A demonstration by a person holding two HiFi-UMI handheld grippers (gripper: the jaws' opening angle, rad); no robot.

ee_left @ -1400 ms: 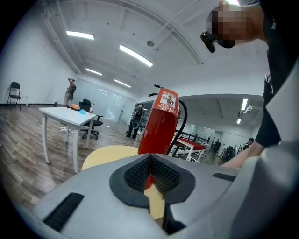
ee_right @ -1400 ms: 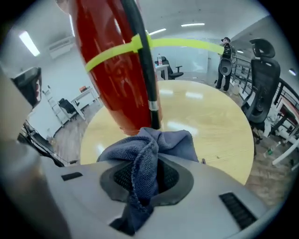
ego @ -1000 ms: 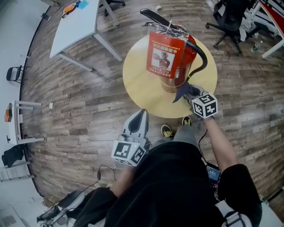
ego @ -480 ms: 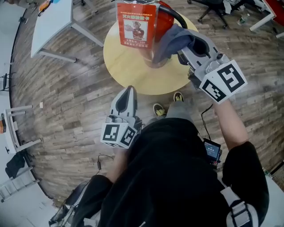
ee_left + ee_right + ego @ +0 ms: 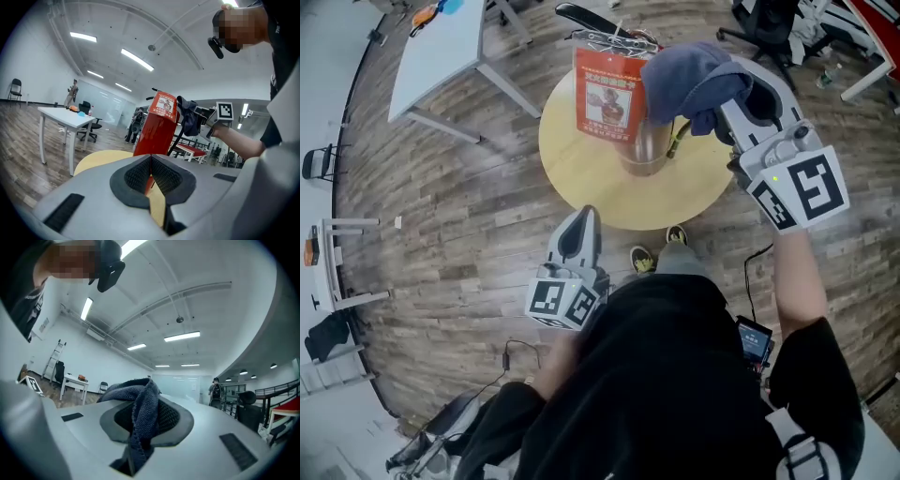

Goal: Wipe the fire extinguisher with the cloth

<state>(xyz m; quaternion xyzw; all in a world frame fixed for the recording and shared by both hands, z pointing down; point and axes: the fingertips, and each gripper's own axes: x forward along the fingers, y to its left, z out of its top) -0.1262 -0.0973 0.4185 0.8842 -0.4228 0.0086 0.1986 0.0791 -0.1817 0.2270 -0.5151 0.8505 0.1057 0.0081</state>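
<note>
the right gripper (image 5: 720, 94) pinches the cloth (image 5: 684, 66) against the top right of the extinguisher (image 5: 639, 150), which stands upright on the round table (image 5: 581, 178). the left gripper (image 5: 584, 220), jaws together and empty, hangs by the table's near edge.

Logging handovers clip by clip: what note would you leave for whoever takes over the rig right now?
Right gripper: shut on the cloth, held up by the top of the fire extinguisher. Contact unclear.
Left gripper: shut, empty, low near the person's body, off the round table.
The fire extinguisher stands upright on the round table.
Done: cloth in grip at the fire extinguisher.
Left: the wiping; how much is already wiped cannot be told.
</note>
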